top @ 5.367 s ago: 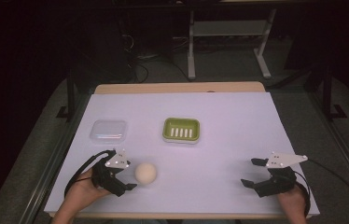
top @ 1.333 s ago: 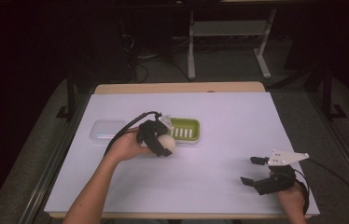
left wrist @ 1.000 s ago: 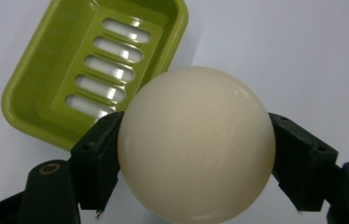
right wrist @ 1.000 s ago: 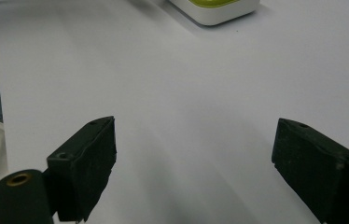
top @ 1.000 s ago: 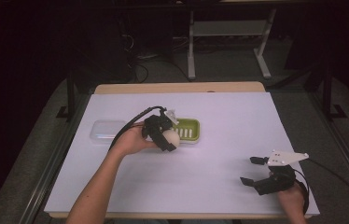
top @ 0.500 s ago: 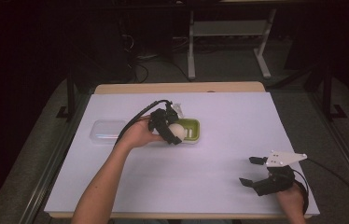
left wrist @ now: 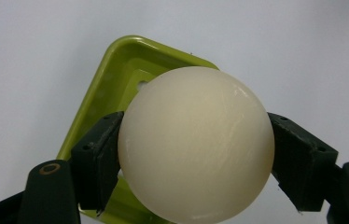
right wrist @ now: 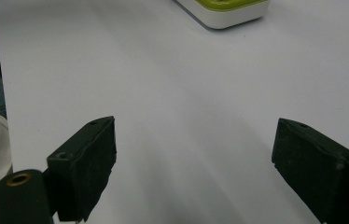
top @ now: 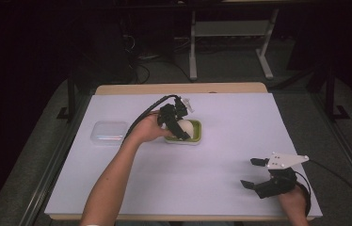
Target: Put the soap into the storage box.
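Observation:
A cream-white ball (top: 184, 127) (left wrist: 196, 144) is clamped between the two black jaws of my left gripper (top: 180, 126) (left wrist: 193, 161). It hangs right over the green soap dish (top: 196, 136) (left wrist: 116, 84) near the table's middle; whether it touches the dish I cannot tell. At the front right my right gripper (top: 255, 173) (right wrist: 193, 172) rests low over the white table with its jaws wide apart and nothing between them. The dish's corner (right wrist: 231, 11) shows far ahead of it.
A clear plastic lid (top: 109, 132) lies on the white table cover (top: 230, 117) left of the dish. The left forearm (top: 113, 179) crosses the front left of the table. Dark floor and a metal stand (top: 230, 33) lie beyond the far edge.
My left gripper took the ball from the front left and carried it up and rightward to the green dish. The right gripper has stayed put and open.

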